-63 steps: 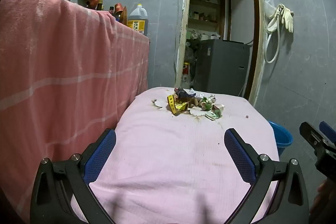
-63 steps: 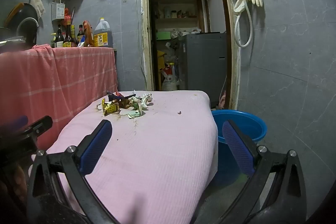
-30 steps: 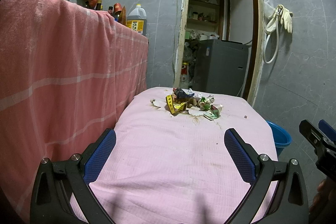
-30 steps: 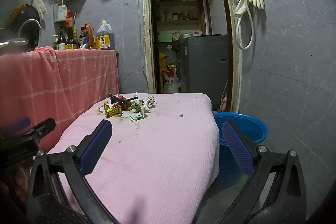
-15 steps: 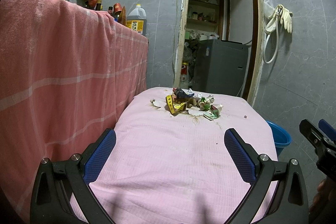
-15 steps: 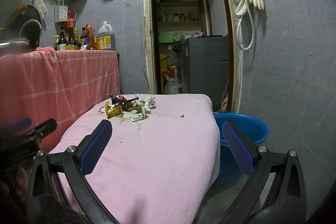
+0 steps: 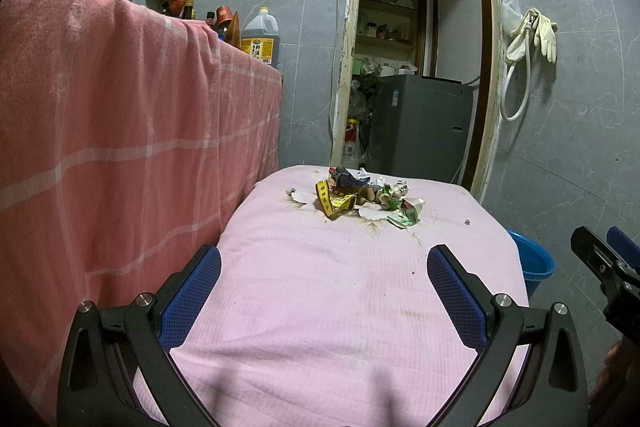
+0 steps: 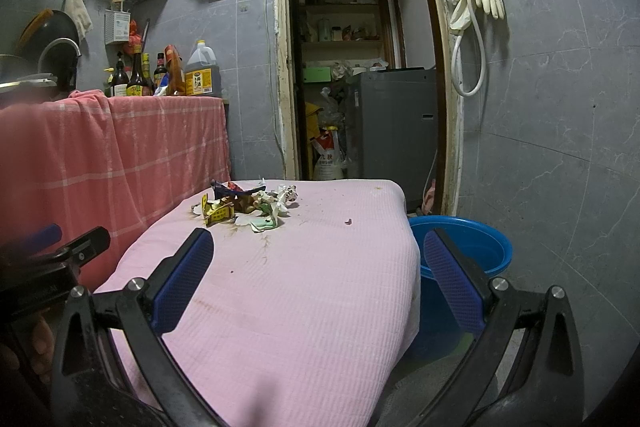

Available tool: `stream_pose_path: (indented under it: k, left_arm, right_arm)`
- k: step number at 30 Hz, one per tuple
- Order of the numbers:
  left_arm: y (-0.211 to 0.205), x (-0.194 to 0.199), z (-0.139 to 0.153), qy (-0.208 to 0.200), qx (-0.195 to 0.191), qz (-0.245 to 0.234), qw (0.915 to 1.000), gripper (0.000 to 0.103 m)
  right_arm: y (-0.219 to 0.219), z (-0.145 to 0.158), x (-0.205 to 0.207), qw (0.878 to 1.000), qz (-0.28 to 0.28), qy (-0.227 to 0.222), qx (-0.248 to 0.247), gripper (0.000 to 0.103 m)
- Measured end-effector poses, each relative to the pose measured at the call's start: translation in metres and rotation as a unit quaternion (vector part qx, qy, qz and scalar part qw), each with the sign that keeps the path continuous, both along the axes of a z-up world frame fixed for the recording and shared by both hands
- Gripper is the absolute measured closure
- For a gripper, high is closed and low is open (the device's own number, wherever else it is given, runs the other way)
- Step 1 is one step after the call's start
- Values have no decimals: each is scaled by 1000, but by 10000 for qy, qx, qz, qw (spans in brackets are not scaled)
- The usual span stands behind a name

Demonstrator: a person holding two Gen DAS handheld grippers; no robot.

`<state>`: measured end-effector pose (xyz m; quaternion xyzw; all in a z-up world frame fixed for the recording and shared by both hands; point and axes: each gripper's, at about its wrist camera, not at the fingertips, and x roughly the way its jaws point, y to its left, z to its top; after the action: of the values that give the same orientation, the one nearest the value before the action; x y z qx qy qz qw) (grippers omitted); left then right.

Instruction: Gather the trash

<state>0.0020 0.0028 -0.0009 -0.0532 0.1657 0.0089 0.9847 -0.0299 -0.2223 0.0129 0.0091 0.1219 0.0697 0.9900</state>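
A small heap of trash [image 7: 354,197], with a yellow wrapper, dark scraps and white and green paper bits, lies at the far end of a table covered in pink cloth [image 7: 320,287]. It also shows in the right wrist view [image 8: 244,207]. My left gripper [image 7: 324,291] is open and empty, over the near part of the table, well short of the heap. My right gripper [image 8: 320,275] is open and empty, over the table's near right side. A blue bucket [image 8: 464,251] stands on the floor right of the table.
A counter draped in red checked cloth [image 7: 120,131] rises along the table's left side, with bottles and an oil jug [image 8: 202,75] on top. A doorway behind leads to a grey appliance [image 8: 392,123]. Gloves and a hose [image 8: 476,3] hang on the right wall.
The right gripper has drifted slightly forward and up towards the table. The left gripper has hardly moved. Both stay open.
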Motion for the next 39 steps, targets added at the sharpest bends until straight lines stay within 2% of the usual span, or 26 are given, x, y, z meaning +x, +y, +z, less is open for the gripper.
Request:
stream_pose_path:
  k: [21, 23, 39]
  left_arm:
    - [-2, -2, 1, -5, -2, -5, 10000, 2]
    - [-2, -2, 0, -2, -7, -4, 10000, 2]
    - [2, 2, 1, -84, 2, 53, 10000, 2]
  right_arm:
    - [-4, -5, 2, 10000, 4, -9, 8, 0]
    - [4, 3, -2, 10000, 6, -12, 12, 0]
    - [5, 4, 0, 10000, 36, -29, -6, 0]
